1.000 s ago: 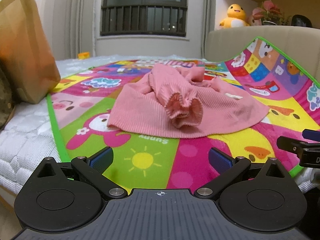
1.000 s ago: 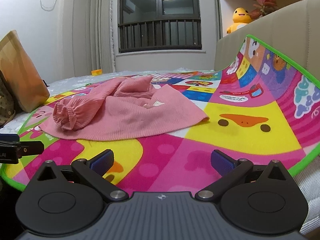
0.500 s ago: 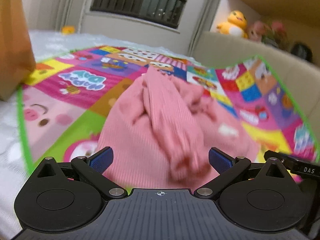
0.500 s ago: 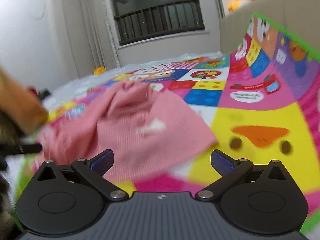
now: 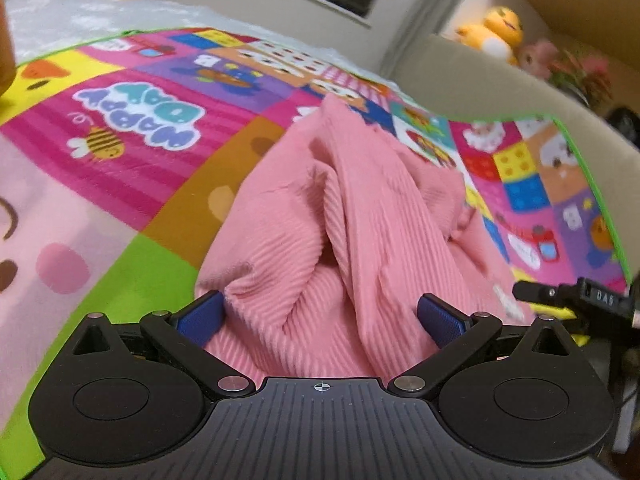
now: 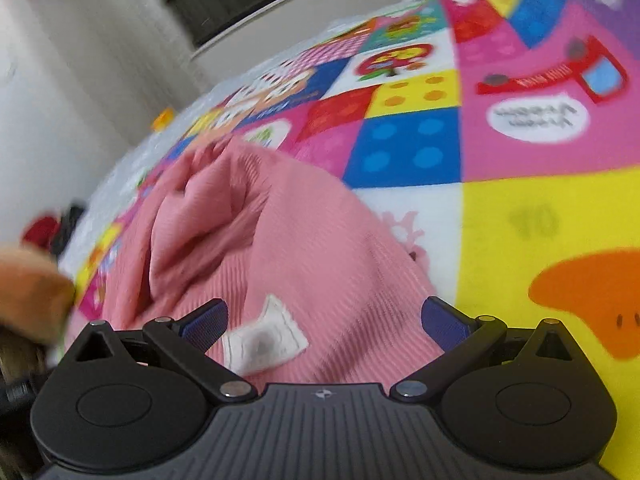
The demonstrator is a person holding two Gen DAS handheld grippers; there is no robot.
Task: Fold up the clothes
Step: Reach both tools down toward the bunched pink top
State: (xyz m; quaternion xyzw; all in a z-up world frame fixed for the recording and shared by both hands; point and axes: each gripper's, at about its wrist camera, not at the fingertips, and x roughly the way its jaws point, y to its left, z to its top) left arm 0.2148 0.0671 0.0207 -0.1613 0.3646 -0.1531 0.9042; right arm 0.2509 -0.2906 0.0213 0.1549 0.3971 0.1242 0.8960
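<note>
A crumpled pink ribbed garment (image 5: 340,232) lies on a colourful cartoon play mat (image 5: 120,168). My left gripper (image 5: 320,316) is open and hangs low over the garment's near end, its blue pads on either side of a raised fold. In the right wrist view the same pink garment (image 6: 280,248) fills the lower left, with a white label (image 6: 264,338) showing near its edge. My right gripper (image 6: 325,318) is open, straddling the part with the label. The right gripper's tip (image 5: 576,294) shows at the right edge of the left wrist view.
The play mat (image 6: 500,208) covers a bed and curls up against a beige headboard (image 5: 480,76) on the right. Plush toys (image 5: 496,34) sit on a shelf behind it. A brown cushion (image 6: 28,288) lies at the left. A window and wall are at the back.
Both grippers have moved forward and down from the mat's front edge onto the pink garment, which now sits between their open fingers. The garment itself has not been lifted.
</note>
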